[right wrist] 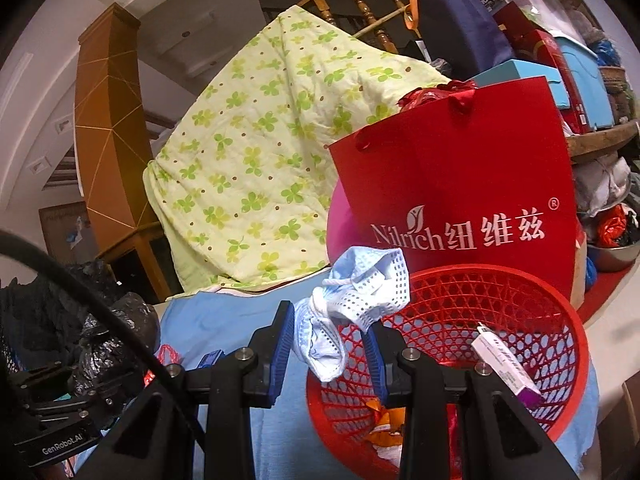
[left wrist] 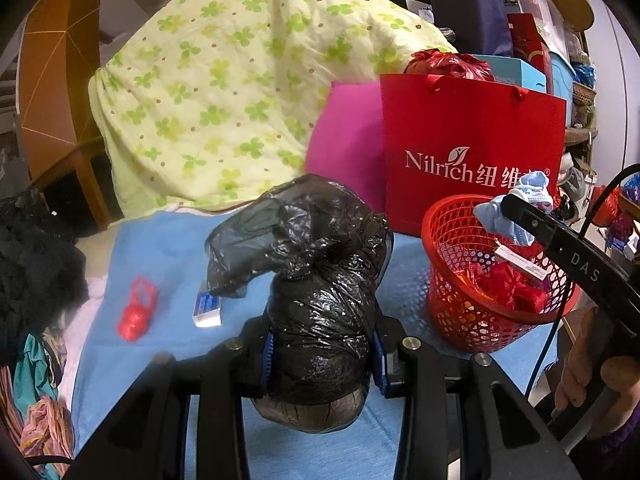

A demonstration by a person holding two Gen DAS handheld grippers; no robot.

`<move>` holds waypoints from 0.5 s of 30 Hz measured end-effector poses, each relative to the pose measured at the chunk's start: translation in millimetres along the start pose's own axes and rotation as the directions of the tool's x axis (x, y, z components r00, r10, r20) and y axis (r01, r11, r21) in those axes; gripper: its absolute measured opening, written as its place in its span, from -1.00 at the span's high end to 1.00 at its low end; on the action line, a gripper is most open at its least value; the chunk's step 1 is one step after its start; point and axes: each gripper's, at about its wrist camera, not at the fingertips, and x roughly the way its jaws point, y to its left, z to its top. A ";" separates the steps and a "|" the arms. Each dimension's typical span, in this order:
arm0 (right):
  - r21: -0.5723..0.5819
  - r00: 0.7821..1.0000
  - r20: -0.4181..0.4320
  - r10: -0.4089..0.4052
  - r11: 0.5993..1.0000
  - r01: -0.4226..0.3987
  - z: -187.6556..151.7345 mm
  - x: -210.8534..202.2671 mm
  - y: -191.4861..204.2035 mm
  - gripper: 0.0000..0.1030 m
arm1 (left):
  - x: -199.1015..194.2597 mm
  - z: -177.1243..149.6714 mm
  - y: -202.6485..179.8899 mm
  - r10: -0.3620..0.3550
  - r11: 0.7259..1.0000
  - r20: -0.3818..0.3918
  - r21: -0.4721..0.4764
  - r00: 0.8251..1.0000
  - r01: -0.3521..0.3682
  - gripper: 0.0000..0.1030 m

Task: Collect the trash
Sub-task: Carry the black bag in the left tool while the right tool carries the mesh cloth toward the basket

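Note:
My left gripper (left wrist: 322, 354) is shut on a crumpled black plastic bag (left wrist: 316, 272), held above the blue cloth (left wrist: 160, 248). My right gripper (right wrist: 328, 344) is shut on a crumpled light-blue face mask (right wrist: 356, 304) at the near left rim of the red mesh basket (right wrist: 500, 292). The basket (left wrist: 452, 240) holds red wrappers (left wrist: 516, 284) and a small white-and-purple box (right wrist: 508, 364). In the left wrist view the mask (left wrist: 516, 208) hangs over the basket. A red wrapper (left wrist: 136, 308) and a small blue-and-white box (left wrist: 206, 304) lie on the cloth at left.
A red Nilrich paper bag (left wrist: 472, 152) stands behind the basket, beside a magenta cushion (left wrist: 348, 140). A green clover-print quilt (left wrist: 224, 80) is piled at the back. Dark clothes (left wrist: 32, 264) lie at the left edge. Stacked boxes and bags (right wrist: 560, 52) fill the right.

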 end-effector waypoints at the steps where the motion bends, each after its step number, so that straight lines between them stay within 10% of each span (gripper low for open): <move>1: 0.003 1.000 0.001 -0.001 1.000 0.001 0.6 0.0 -1.5 0.30 | 0.5 1.1 -1.8 -0.001 1.000 -0.001 0.001 1.000 0.001 0.23; 15: 0.031 1.000 0.022 -0.018 0.999 0.017 4.5 -7.1 -18.6 0.30 | 2.8 9.1 -18.7 -0.016 0.999 0.003 0.037 1.000 0.016 0.23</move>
